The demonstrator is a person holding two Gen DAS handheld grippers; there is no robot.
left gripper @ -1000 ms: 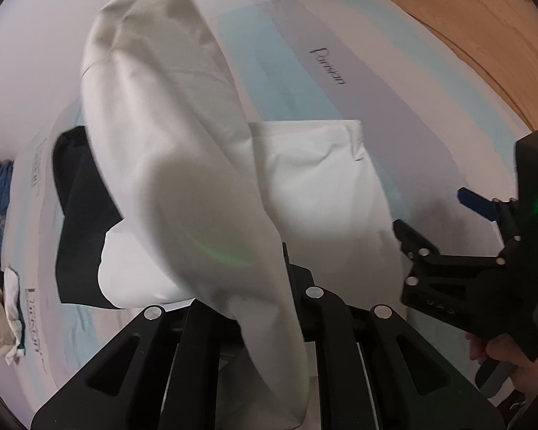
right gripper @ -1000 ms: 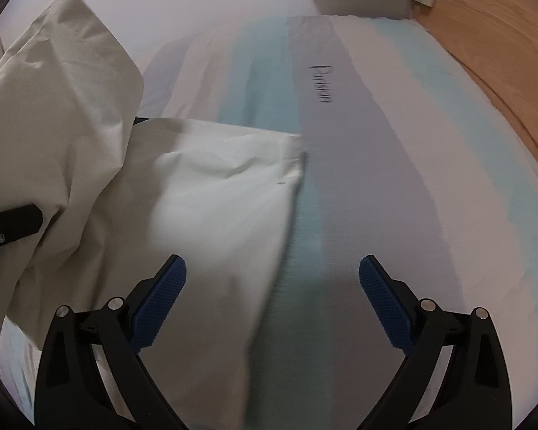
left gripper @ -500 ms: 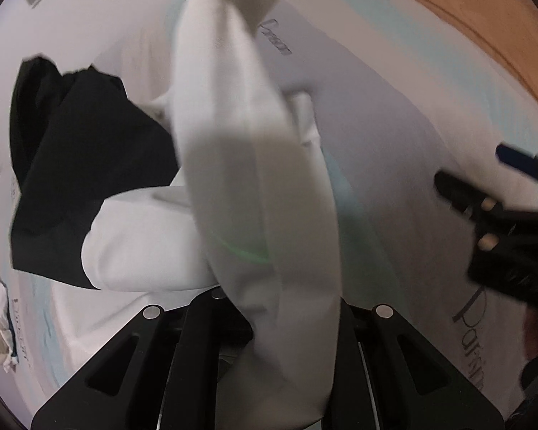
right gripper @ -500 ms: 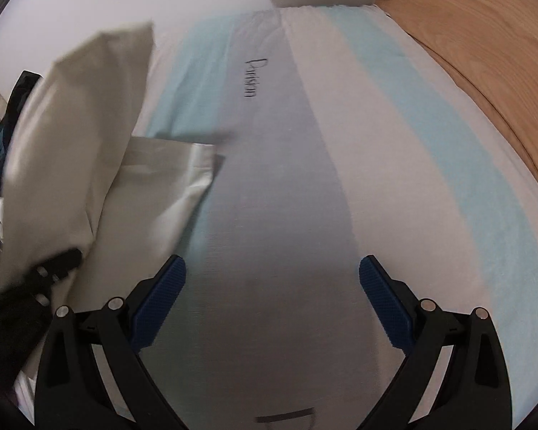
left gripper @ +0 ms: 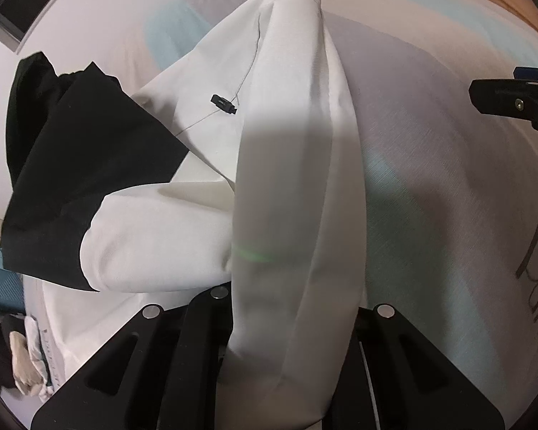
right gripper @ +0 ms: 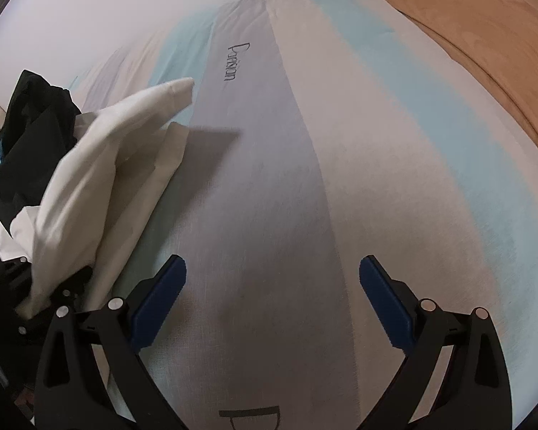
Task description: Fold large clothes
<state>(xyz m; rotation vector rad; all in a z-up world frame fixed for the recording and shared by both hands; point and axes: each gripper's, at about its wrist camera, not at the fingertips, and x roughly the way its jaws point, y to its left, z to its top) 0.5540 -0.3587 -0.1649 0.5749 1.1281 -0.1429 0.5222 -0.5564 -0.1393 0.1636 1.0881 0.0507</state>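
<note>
A large white garment (left gripper: 290, 186) lies partly folded on the striped bed sheet (left gripper: 430, 165). My left gripper (left gripper: 287, 322) is shut on a fold of it and holds that fold up off the bed; the cloth hides the fingertips. The garment also shows at the left of the right wrist view (right gripper: 100, 186). My right gripper (right gripper: 272, 297) is open and empty over bare sheet, to the right of the garment. It appears at the right edge of the left wrist view (left gripper: 513, 98).
A black garment (left gripper: 71, 165) lies at the left, partly under the white one, also in the right wrist view (right gripper: 32, 132). More clothes (left gripper: 21, 358) are piled off the bed's left side. A wooden floor (right gripper: 484, 25) runs along the bed's right edge.
My left gripper has swung the held white fold over toward the left and lower, narrowing it into a long fold. My right gripper has moved right, away from the garment, staying open.
</note>
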